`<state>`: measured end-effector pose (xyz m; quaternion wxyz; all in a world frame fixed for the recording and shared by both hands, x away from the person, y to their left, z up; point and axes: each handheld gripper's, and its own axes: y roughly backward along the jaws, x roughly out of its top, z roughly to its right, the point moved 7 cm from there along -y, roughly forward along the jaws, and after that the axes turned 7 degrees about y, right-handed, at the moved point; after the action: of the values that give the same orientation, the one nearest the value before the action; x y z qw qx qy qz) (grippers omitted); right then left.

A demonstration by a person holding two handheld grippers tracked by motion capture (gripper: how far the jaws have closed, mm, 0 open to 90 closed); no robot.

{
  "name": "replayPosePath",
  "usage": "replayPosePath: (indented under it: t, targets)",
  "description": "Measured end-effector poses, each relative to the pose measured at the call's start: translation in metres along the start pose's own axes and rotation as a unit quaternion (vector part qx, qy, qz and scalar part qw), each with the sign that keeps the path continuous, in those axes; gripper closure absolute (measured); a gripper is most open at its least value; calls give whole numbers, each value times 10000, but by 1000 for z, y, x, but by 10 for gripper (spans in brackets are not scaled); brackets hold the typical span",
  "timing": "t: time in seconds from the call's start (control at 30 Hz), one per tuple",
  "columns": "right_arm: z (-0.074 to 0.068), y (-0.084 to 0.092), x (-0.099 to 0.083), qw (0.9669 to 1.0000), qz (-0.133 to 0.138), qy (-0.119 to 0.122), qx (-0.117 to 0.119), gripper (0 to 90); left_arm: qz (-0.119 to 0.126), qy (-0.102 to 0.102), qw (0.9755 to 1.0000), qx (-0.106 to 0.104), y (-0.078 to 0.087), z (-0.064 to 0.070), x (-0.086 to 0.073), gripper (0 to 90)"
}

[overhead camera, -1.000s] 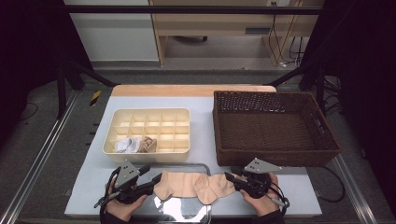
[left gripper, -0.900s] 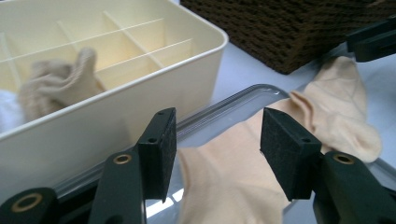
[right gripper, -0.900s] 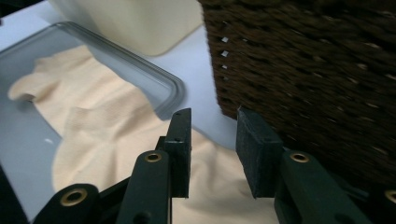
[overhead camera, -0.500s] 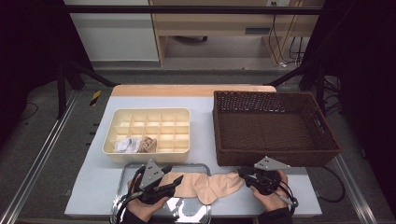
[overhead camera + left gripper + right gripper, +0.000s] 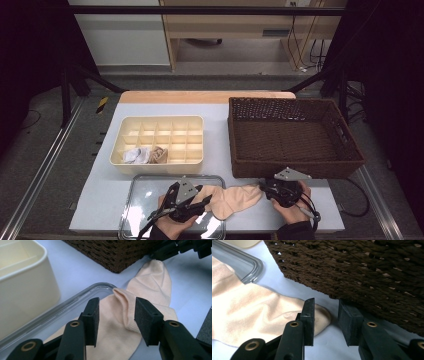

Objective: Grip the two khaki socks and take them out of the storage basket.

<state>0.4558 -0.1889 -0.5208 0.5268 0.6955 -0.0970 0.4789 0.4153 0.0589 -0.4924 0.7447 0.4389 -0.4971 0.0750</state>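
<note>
One peach sock [image 5: 231, 199] is what it's all about right now, lying flat along the front edge of the table, its cuff end draped over the rim of the clear glass tray [image 5: 131, 200] and its toe pointing at the brown wicker basket [image 5: 295, 135].

Compared with a second ago the sock has been dragged rightward. It was folded up in a lump between the hands and now it's stretched out longer. Left gripper [image 5: 117, 319] came in along the table with it, and its jaws have just been closing. There's a raised fold of the cuff standing between the pads [image 5: 146, 315], but they aren't pinching it yet, so it's loose, not gripping. Right gripper [image 5: 326, 321] sits at the toe with its jaws apart, one pad over the toe tip, nothing clamped.

My guess: they're lining it up to fold or roll it for the cream divided organizer [image 5: 159, 146], where two rolled pairs already sit.

No brands or writing readable anywhere.
</note>
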Motion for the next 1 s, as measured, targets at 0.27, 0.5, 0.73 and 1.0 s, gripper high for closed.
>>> replayPosePath:
  t: [0.27, 0.5, 0.73, 1.0]
  targets:
    - [-7, -5, -7, 9996, -239, 132, 88, 700, -288, 18, 9995, -96, -13, 2, -12, 647]
    - [-13, -5, -7, 9993, -256, 97, 250, 855, -466, 19, 9987, -226, -19, 6, -18, 806]
    - [-18, 4, -2, 9992, -196, 66, 350, 866, -351, 118, 9986, -390, -11, 5, -15, 895]
    - [-27, 26, 17, 9989, 153, 27, 447, 865, -149, 264, 9983, -504, 16, -5, -5, 898]
